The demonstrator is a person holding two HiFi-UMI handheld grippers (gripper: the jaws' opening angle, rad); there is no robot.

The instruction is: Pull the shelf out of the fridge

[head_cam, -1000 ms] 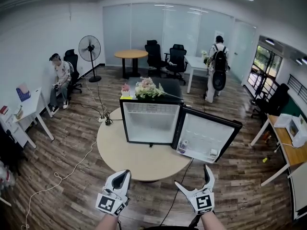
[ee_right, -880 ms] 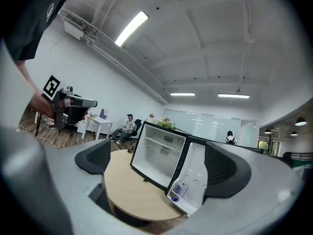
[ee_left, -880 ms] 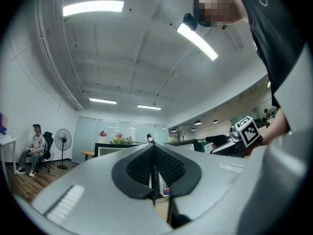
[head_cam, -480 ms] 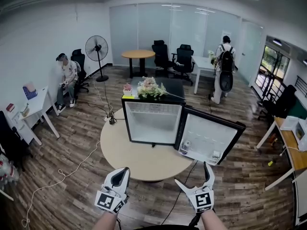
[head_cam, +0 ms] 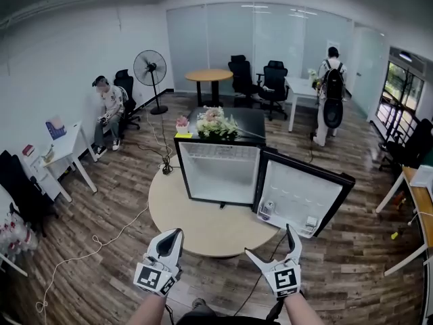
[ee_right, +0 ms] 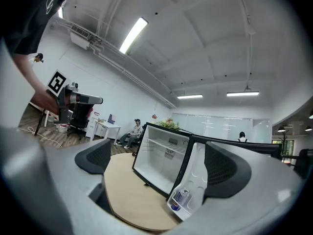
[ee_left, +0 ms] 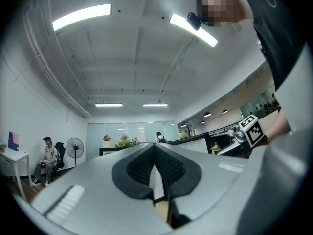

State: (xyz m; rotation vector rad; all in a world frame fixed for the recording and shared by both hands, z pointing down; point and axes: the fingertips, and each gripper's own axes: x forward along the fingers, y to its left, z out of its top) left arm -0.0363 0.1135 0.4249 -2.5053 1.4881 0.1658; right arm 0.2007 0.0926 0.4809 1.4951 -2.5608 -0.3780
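A black mini fridge (head_cam: 218, 173) stands on a round beige table (head_cam: 196, 227), its door (head_cam: 304, 193) swung open to the right. A wire shelf (head_cam: 218, 156) sits high inside the white interior, also seen in the right gripper view (ee_right: 165, 148). Both grippers hover low in front of the table, well short of the fridge. My left gripper (head_cam: 177, 234) has its jaws pressed together with nothing in them (ee_left: 155, 150). My right gripper (head_cam: 269, 241) is spread wide and empty (ee_right: 159, 166), pointing at the fridge (ee_right: 155, 169).
A drink can (head_cam: 267, 210) stands in the door rack. Flowers (head_cam: 216, 123) sit on the fridge top. A cable (head_cam: 101, 249) trails over the wood floor. A person (head_cam: 108, 107) sits at left by a fan (head_cam: 150, 66); another person (head_cam: 331, 87) stands at the back.
The head view has shifted, so the fridge and table sit slightly further right and lower. Both grippers hold about the same places and states.
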